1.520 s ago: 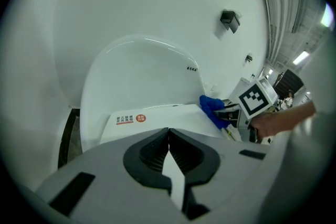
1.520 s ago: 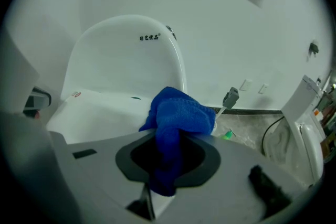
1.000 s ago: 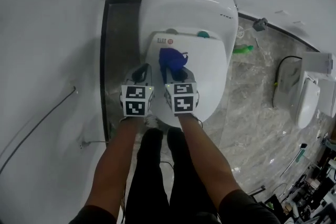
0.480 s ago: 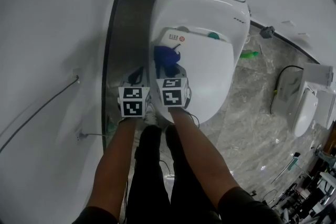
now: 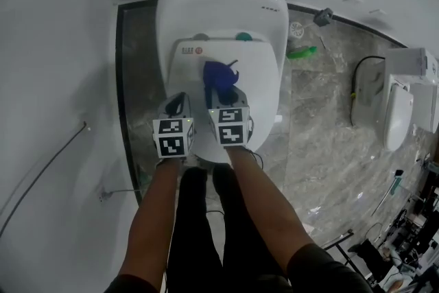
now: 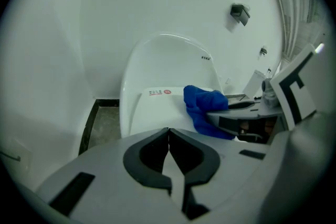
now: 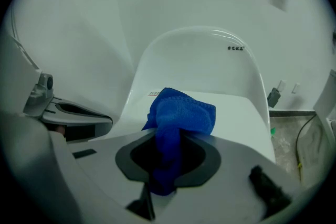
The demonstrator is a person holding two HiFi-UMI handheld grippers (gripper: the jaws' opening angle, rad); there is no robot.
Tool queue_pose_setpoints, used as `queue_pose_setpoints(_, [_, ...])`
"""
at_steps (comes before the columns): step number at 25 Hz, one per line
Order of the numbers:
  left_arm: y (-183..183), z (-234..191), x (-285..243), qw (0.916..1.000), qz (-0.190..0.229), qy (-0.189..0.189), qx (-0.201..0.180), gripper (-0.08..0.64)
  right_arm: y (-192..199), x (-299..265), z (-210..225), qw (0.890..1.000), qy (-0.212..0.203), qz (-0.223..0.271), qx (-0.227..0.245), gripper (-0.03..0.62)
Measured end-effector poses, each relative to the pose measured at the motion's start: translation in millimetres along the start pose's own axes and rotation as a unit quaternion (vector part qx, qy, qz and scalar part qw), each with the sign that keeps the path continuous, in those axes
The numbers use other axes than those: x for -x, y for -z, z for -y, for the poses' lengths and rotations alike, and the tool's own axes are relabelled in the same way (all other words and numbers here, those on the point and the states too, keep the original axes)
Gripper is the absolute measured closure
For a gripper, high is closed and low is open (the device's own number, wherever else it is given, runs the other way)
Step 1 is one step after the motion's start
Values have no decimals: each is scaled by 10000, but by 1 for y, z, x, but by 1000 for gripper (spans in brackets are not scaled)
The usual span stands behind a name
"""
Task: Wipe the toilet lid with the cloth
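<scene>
Meanwhile, over a white toilet set in a bathroom corner, a person works two hand-held tools. At left, the left tool (image 6: 169, 136) has its jaws pressed together on nothing and sits by the left edge of the closed toilet lid (image 5: 259, 89); whether it touches the lid cannot be told. Just to its right, the right tool (image 7: 166, 152) is clamped on a blue cloth (image 7: 181, 110). A bunch of the cloth bulges out ahead of the jaws over the lid's middle, apparently resting on it, a little short of the small printed label (image 5: 191, 49) near the hinge. The wipe looks to be in progress, with the lid's right half and front yet to be covered. Doing this step well likely means pressing the bunched cloth flat enough that fabric, not the tool's hard tips, meets the plastic. The cloth can then be drawn in overlapping strokes from hinge to front and across toward the right edge. The grip needs to be firm, since a loosely pinched cloth could drag out on the smooth lid. The empty left tool is probably best held clear of the stroke. Farther right, a green object (image 5: 300, 51) lies on the marble floor (image 5: 322, 134), well apart from the work.
</scene>
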State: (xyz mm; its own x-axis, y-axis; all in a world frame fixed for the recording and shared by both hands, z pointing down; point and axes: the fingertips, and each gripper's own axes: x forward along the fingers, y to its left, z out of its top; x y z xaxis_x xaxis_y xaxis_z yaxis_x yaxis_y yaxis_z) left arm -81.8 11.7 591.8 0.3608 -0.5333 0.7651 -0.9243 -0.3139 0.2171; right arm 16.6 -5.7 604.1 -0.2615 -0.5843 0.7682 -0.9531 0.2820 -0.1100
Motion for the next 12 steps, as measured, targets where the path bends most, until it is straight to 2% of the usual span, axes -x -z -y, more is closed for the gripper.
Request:
queue_pose_setpoints(7, [2, 61, -21, 9990, -167, 415, -92, 548, 22, 31, 80, 9986, 455, 129, -249, 534])
queue_pose_setpoints(12, [0, 95, -31, 9983, -231, 492, -223, 548, 41, 49, 125, 9958, 764, 193, -464, 534])
